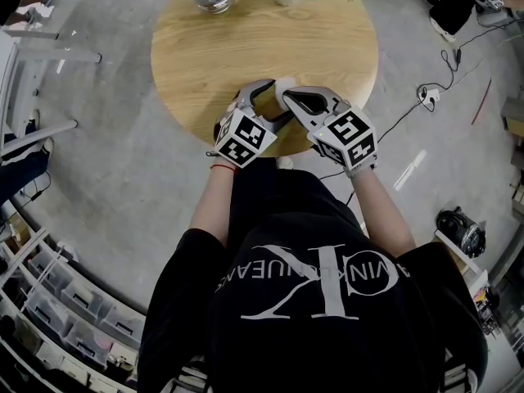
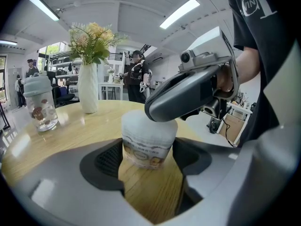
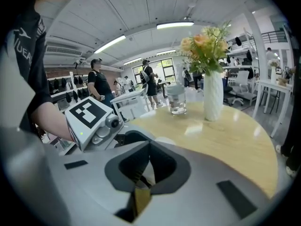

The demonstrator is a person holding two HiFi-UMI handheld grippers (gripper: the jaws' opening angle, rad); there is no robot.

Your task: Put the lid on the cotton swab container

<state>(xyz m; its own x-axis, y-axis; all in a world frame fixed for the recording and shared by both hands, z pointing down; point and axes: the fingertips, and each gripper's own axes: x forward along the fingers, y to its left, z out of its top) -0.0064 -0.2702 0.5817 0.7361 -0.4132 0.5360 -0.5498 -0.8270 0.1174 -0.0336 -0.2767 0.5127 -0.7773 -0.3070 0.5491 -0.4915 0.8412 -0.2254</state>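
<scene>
— Round wooden table (image 1: 205,47), bare concrete floor around it, a workshop beyond: where is the cotton swab container (image 2: 148,147) placed?

— It is stood upright at the table's near edge, long axis vertical, between the jaws of the left gripper (image 2: 149,163). Its labelled lower body is clamped by them from both sides.

— And the right gripper (image 3: 148,149)?

— Its jaws are seen pressed together at the tips, with only a narrow slit below. It is laid across the container's top from the person's right, directly above it, so it is judged the nearer to the lid (image 2: 146,121).

— Is the lid on?

— A frosted white cap is seen at the container's top, under that gripper. A straight push down along the vertical axis is judged to be called for, with the body braced by the left.

— What cannot be made out?

— The seam between lid and body is covered in the left gripper view, so full seating cannot be told. In the right gripper view only a pale sliver is glimpsed past the jaws, and whether anything thin is pinched is not settled. In the head view the container is almost wholly covered by both grippers.
</scene>
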